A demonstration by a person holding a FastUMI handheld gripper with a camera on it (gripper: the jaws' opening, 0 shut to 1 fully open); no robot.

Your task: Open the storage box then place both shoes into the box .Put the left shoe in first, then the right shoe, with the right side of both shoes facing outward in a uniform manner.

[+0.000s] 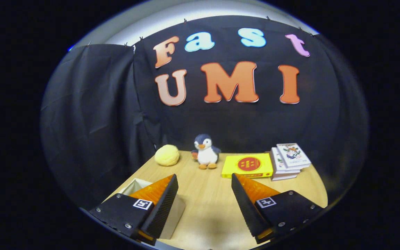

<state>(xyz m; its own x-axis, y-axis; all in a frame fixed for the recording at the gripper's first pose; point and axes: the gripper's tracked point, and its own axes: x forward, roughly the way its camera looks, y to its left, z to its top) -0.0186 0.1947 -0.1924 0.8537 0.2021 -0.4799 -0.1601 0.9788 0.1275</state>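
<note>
Above the tabletop's near edge my gripper [204, 201] hangs spread wide and empty, the storage box [135, 185] half hidden behind my left finger, so I should swing left and drop squarely over its rim before opening.

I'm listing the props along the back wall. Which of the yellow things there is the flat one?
The yellow box, lying flat between the penguin toy and the stack of books. The other yellow thing, the ball, is round. The open gripper holds nothing.
</note>
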